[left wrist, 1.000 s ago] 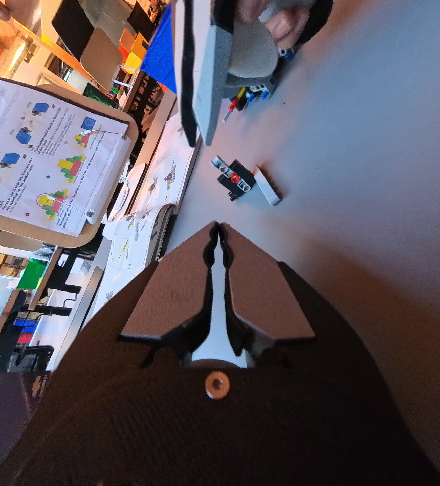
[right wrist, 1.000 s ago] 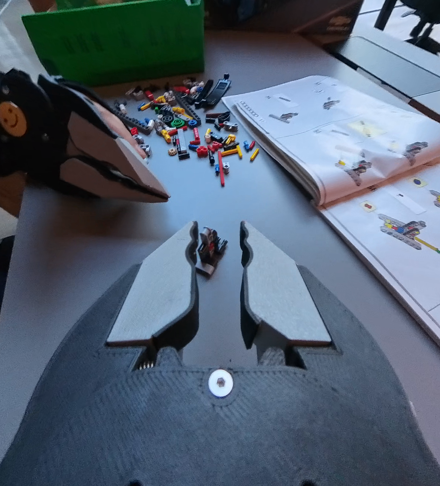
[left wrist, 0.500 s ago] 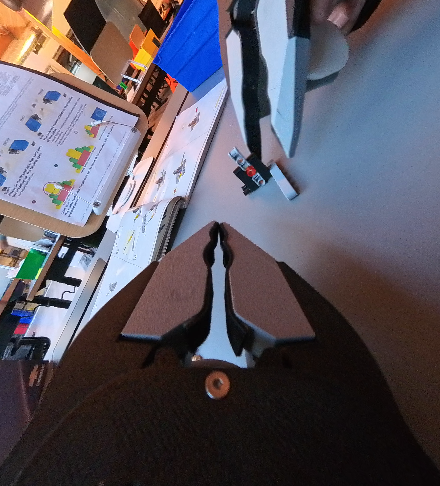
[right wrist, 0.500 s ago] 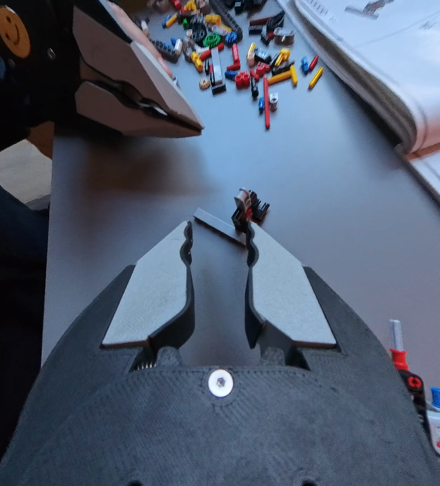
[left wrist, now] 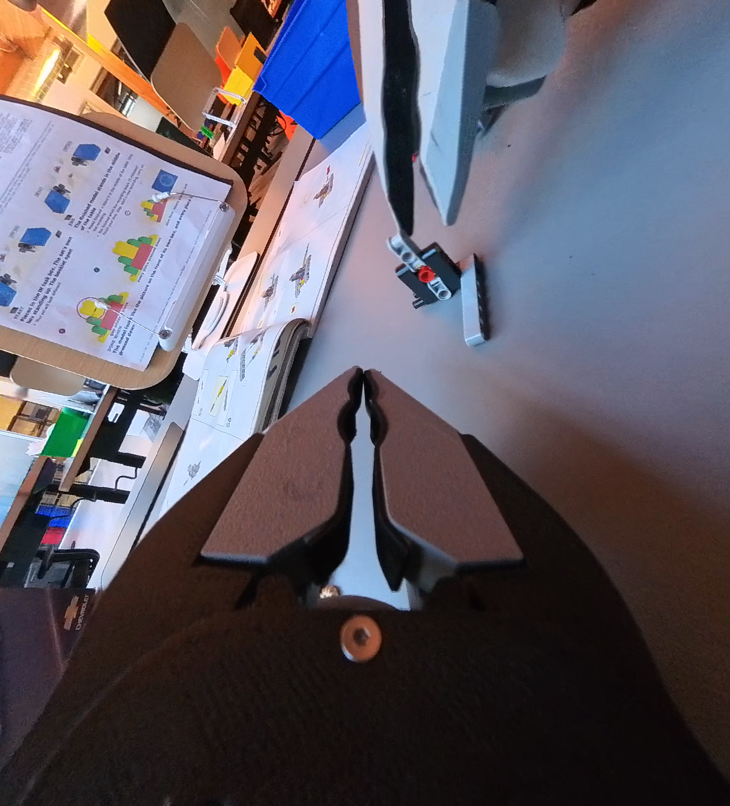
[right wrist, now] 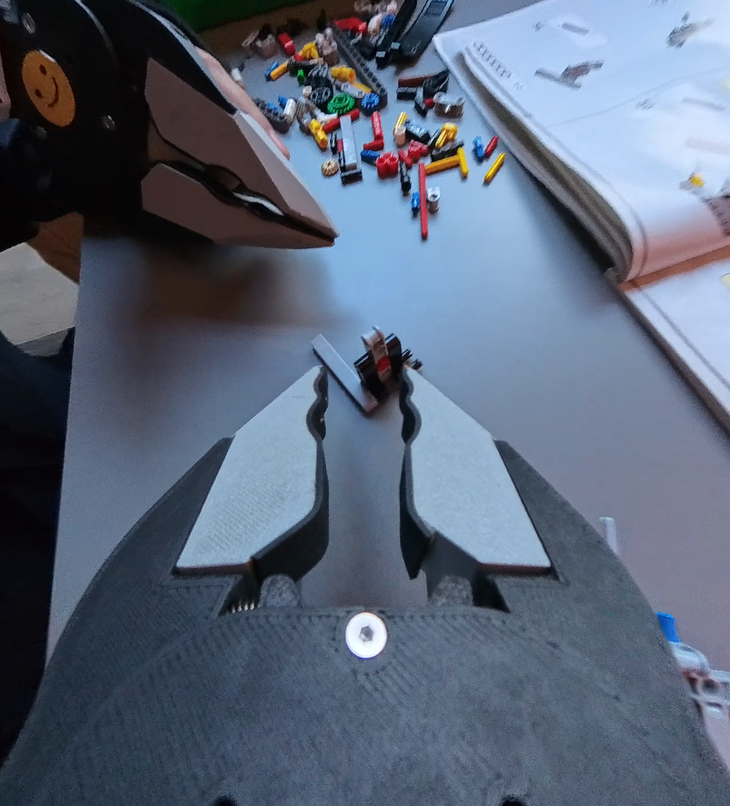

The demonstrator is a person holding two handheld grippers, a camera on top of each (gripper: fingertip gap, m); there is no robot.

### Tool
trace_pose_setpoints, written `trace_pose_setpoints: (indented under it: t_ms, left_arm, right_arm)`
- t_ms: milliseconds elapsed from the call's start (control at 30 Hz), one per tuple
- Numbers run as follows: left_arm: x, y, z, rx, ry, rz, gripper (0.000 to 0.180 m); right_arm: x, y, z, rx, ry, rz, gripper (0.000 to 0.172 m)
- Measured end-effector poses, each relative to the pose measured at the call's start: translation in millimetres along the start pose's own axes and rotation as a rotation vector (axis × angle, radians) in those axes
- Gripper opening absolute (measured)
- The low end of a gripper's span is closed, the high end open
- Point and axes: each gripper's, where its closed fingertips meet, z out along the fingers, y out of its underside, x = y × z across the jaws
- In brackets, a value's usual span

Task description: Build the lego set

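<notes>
A small black assembly point(right wrist: 378, 362) with a red pin and a light grey beam stands on the grey table point(right wrist: 507, 314), with a flat grey beam point(right wrist: 339, 370) leaning against it. My right gripper point(right wrist: 363, 373) is open, and its fingertips flank the assembly and the flat beam without pressing on them. In the left wrist view the same assembly point(left wrist: 428, 274) and flat beam point(left wrist: 474, 301) lie just under the right gripper's fingers point(left wrist: 450, 144). My left gripper point(left wrist: 363, 370) is shut with nothing between its pads. It hovers above the table a short way from the assembly and also shows in the right wrist view point(right wrist: 332, 237).
A pile of small coloured parts point(right wrist: 389, 131) lies farther back on the table. An open instruction booklet point(right wrist: 616, 131) lies to the right. A blue bin point(left wrist: 311, 70) and a clipboard with a printed sheet point(left wrist: 71, 244) stand beyond the table. A partly built model point(right wrist: 712, 689) sits near my right gripper's side. Across from one pair of fingers to the other is roughly 8 centimetres.
My right gripper pulled back from the assembly with its jaws wider, then came forward again and narrowed around it. My left gripper stayed shut and shifted slightly.
</notes>
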Motion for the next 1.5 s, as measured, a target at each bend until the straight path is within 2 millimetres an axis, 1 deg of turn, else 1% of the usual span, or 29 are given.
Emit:
trace_pose_setpoints:
  t_ms: [100, 167, 200, 233, 267, 300, 400, 433, 467, 500, 567, 633, 667, 767, 867, 933, 1033, 1100, 1167, 1233, 1367, 1500]
  left_arm:
    - [-8, -1, -2, 0.011, -0.029, -0.040, 0.000]
    - [-18, -1, -5, 0.018, -0.055, -0.113, 0.000]
    - [-25, 0, -9, 0.012, -0.059, -0.162, 0.002]
    - [-37, 1, -17, 0.002, -0.071, -0.200, 0.002]
    - [-54, 6, -26, -0.017, -0.097, -0.227, 0.001]
    - [-73, 15, -37, -0.060, -0.122, -0.254, 0.003]
    - [-122, 58, -78, -0.244, -0.151, -0.402, 0.017]
    - [-132, 70, -91, -0.278, -0.152, -0.461, 0.023]
    - [-136, 83, -102, -0.319, -0.141, -0.518, 0.028]
    - [-138, 95, -112, -0.356, -0.129, -0.572, 0.031]
    - [-128, 113, -123, -0.414, -0.065, -0.644, 0.037]
    - [-119, 128, -129, -0.466, -0.029, -0.675, 0.033]
    - [-114, 133, -129, -0.481, -0.007, -0.679, 0.026]
    - [-102, 142, -117, -0.502, 0.063, -0.679, 0.016]
    - [-92, 157, -100, -0.559, 0.138, -0.652, 0.013]
    - [-85, 164, -91, -0.583, 0.199, -0.663, 0.012]
    - [-78, 170, -87, -0.608, 0.276, -0.683, 0.012]
    - [-73, 173, -87, -0.623, 0.315, -0.674, 0.009]
    - [-72, 180, -85, -0.647, 0.313, -0.656, 0.008]
    - [-71, 181, -84, -0.642, 0.324, -0.662, 0.009]
    - [-75, 181, -85, -0.618, 0.325, -0.688, 0.005]
    - [-82, 181, -95, -0.621, 0.283, -0.695, 0.005]
  right_arm:
    - [6, -14, -7, 0.082, 0.059, -0.028, 0.028]
    - [8, -24, -13, 0.146, 0.081, -0.034, 0.028]
    - [8, -29, -16, 0.178, 0.086, -0.034, 0.027]
    - [9, -34, -19, 0.210, 0.089, -0.032, 0.026]
    - [10, -37, -22, 0.237, 0.090, -0.027, 0.026]
    - [10, -39, -23, 0.256, 0.087, -0.020, 0.026]
    - [11, -41, -25, 0.277, 0.080, 0.000, 0.026]
    - [12, -41, -25, 0.279, 0.087, -0.004, 0.026]
    - [12, -41, -25, 0.280, 0.098, -0.013, 0.026]
    - [13, -42, -25, 0.279, 0.109, -0.024, 0.026]
    - [13, -41, -24, 0.275, 0.122, -0.040, 0.025]
    - [13, -41, -23, 0.272, 0.127, -0.046, 0.025]
    - [12, -41, -23, 0.272, 0.126, -0.046, 0.025]
    - [11, -42, -22, 0.278, 0.121, -0.049, 0.025]
    - [10, -41, -20, 0.271, 0.125, -0.059, 0.025]
    - [11, -40, -19, 0.264, 0.128, -0.063, 0.025]
    - [12, -39, -20, 0.262, 0.132, -0.063, 0.024]
    - [13, -40, -21, 0.269, 0.128, -0.059, 0.024]
    - [13, -41, -22, 0.273, 0.124, -0.055, 0.024]
    - [13, -40, -22, 0.272, 0.122, -0.054, 0.024]
    - [12, -39, -21, 0.263, 0.110, -0.050, 0.024]
    - [5, -40, -20, 0.265, 0.086, -0.078, 0.024]
